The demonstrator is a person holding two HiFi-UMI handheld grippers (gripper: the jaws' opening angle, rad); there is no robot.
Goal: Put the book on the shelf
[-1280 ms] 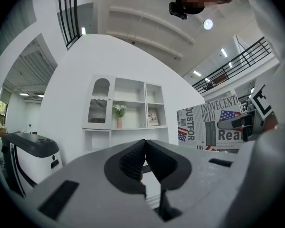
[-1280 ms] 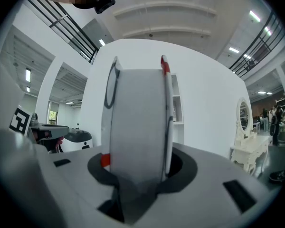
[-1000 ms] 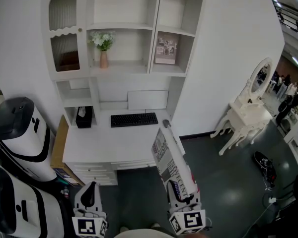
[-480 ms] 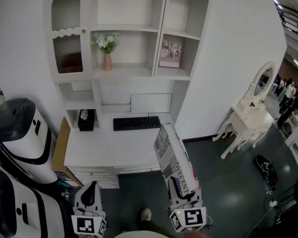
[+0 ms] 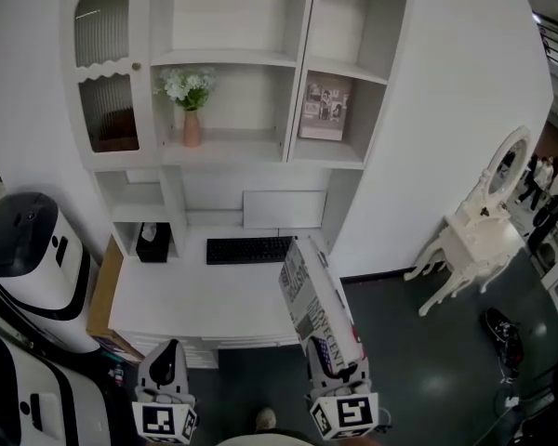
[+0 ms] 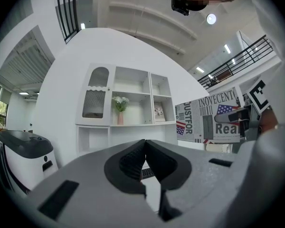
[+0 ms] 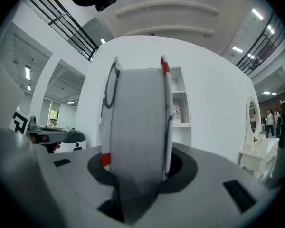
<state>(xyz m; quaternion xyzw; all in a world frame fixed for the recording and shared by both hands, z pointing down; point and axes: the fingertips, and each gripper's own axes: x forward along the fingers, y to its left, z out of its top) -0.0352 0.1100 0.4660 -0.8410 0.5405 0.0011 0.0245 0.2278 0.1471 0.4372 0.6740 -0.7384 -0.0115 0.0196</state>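
A thick book (image 5: 314, 309) with a newspaper-print and flag cover stands up from my right gripper (image 5: 336, 372), whose jaws are shut on its lower end. In the right gripper view the book's (image 7: 137, 122) grey page edge fills the middle between the jaws. The left gripper view shows the book (image 6: 211, 121) at the right. My left gripper (image 5: 165, 377) hangs low at the left, shut with nothing in it, its pads (image 6: 143, 160) touching. The white shelf unit (image 5: 232, 59) rises ahead above a white desk (image 5: 200, 300).
The shelf holds a pink vase of flowers (image 5: 190, 100) and a framed picture (image 5: 324, 110). On the desk lie a black keyboard (image 5: 248, 249) and a black tissue box (image 5: 152, 243). White-and-black machines (image 5: 28, 268) stand at the left, a white dressing table with mirror (image 5: 479, 235) at the right.
The view has shifted towards the shelf unit, which now looks a little larger and lower in the frame. Both grippers and the book keep the same pose.
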